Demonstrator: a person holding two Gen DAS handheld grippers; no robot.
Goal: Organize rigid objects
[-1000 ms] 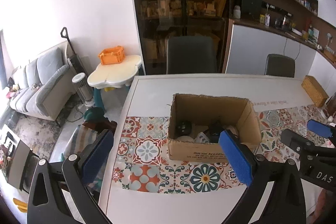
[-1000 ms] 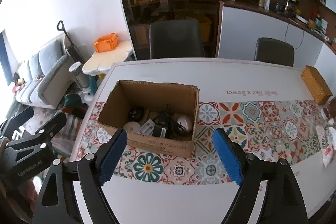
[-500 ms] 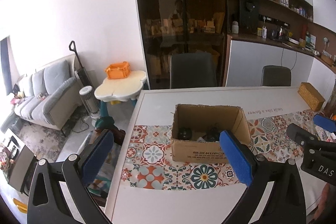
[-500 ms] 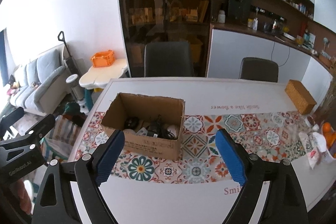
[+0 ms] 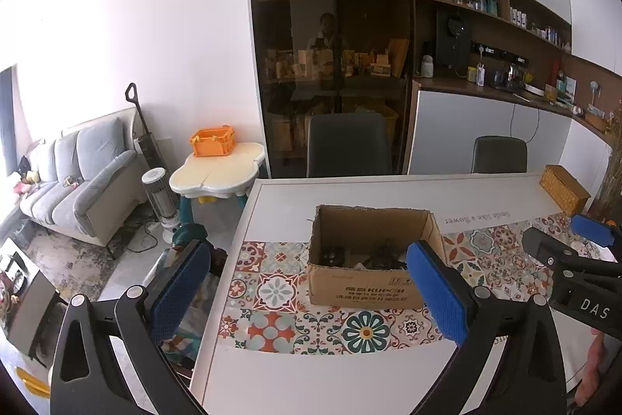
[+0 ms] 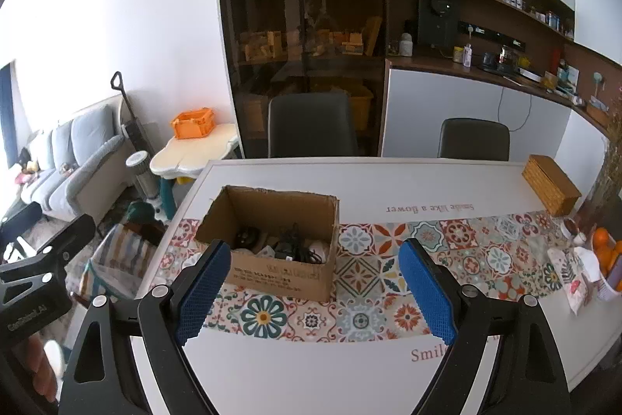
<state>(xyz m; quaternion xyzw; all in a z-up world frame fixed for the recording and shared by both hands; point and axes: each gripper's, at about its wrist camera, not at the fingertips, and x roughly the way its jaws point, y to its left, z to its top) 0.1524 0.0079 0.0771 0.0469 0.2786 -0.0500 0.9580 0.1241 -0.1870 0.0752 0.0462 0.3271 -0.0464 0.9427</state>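
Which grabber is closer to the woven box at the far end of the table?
The right gripper, I think. The woven box sits far off on the right side, and the left gripper is out by the table's left edge, beyond the cardboard box.

"DAS" on right gripper (image 5: 591, 251); "Smile like a flower" on table (image 6: 427, 181); "KUPON" on cardboard box (image 5: 365, 292)

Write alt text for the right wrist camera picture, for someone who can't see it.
An open cardboard box holding cables and small gadgets sits on a white table with a patterned tile runner, seen past the open, empty right gripper. A woven box sits at the table's far right corner, with two dark chairs behind.
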